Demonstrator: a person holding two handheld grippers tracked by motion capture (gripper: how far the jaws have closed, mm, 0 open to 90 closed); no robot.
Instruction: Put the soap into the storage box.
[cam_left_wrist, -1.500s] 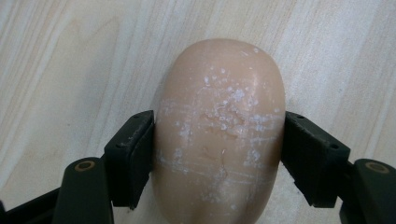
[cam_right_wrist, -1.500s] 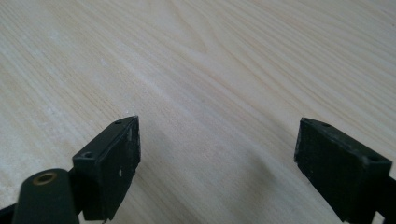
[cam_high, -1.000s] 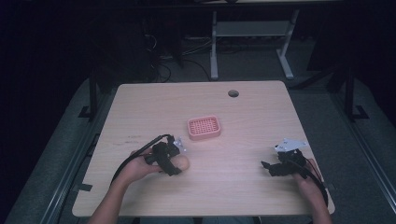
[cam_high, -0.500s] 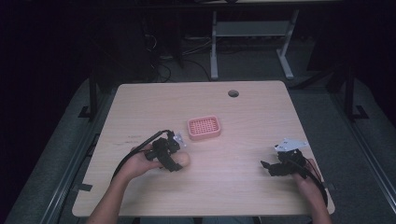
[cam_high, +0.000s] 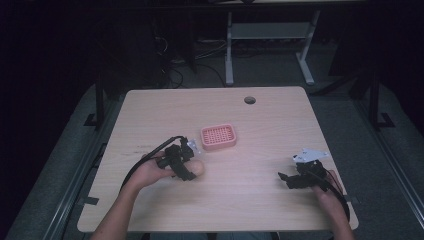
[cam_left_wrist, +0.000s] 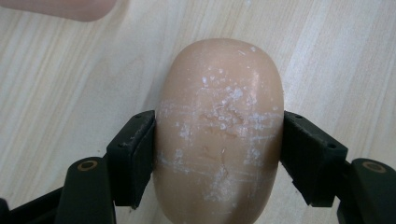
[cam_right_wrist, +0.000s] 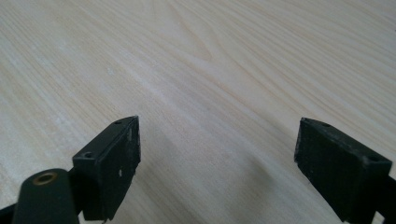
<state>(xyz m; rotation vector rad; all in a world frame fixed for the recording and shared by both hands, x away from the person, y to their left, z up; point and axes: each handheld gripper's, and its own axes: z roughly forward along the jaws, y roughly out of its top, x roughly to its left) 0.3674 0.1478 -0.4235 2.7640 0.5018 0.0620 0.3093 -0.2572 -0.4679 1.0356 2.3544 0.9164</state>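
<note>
A tan oval soap bar (cam_left_wrist: 219, 126) with white scuffs sits between the jaws of my left gripper (cam_left_wrist: 218, 156), which is shut on its sides. In the high view the soap bar (cam_high: 198, 168) lies at the left gripper (cam_high: 186, 167), low over the wooden table (cam_high: 250, 125). A pink slotted soap dish (cam_high: 218, 136) stands just beyond it, toward the table's middle. My right gripper (cam_right_wrist: 217, 161) is open over bare wood, with nothing between its jaws. It rests near the table's front right in the high view, right gripper (cam_high: 286, 179).
A round cable hole (cam_high: 249, 100) lies near the table's far edge. A pale pink edge (cam_left_wrist: 60, 8) shows at the top left of the left gripper view. Dark floor, cables and a white metal frame (cam_high: 270, 45) lie beyond the table.
The left gripper with the soap has shifted slightly; the change is small. The right gripper has stayed where it was.
</note>
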